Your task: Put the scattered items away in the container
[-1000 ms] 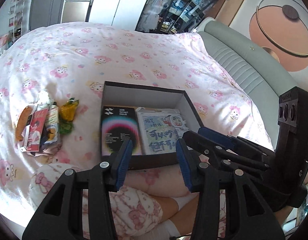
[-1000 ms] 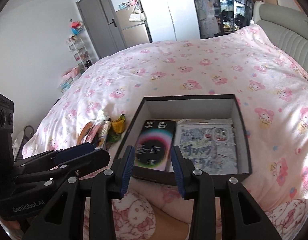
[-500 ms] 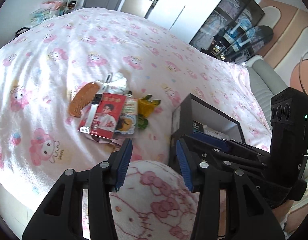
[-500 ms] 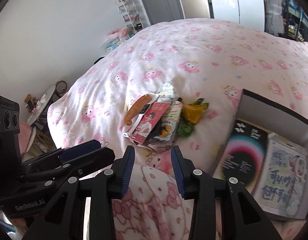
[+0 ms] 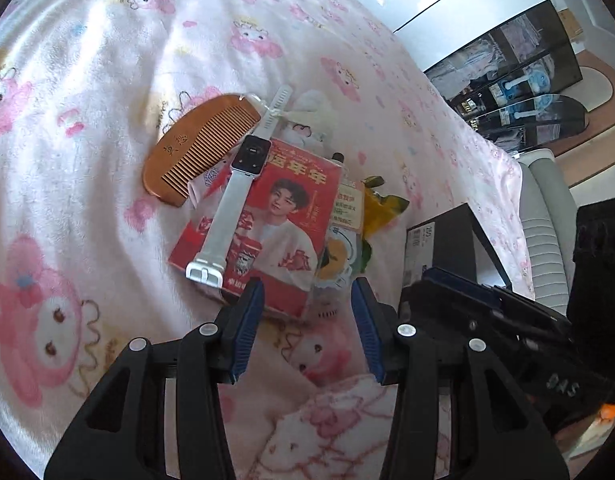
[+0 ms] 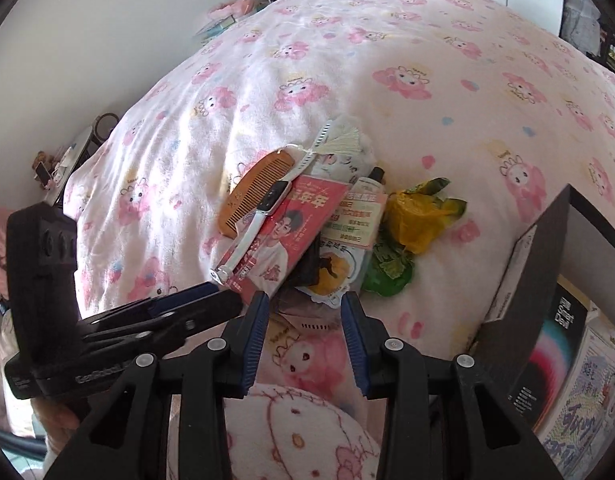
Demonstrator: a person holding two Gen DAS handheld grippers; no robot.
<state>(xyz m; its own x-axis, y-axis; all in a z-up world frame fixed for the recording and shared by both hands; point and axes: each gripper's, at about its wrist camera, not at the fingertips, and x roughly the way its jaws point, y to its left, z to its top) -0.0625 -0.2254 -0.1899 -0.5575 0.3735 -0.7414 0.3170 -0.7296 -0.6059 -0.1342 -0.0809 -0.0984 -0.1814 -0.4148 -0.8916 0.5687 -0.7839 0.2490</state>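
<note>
Both grippers — left (image 5: pixel 305 320) and right (image 6: pixel 303 330) — hover spread wide, holding nothing. Just ahead, a white watch (image 5: pixel 237 196) lies across the red packet (image 5: pixel 267 232) on the bed (image 5: pixel 107 60).

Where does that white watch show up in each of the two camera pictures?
Left wrist view: the white watch lies left of centre, its strap running down over the red packet.
Right wrist view: the white watch sits left of centre, above the right tongs.
Shared landmark: the wooden comb touching its left side.
</note>
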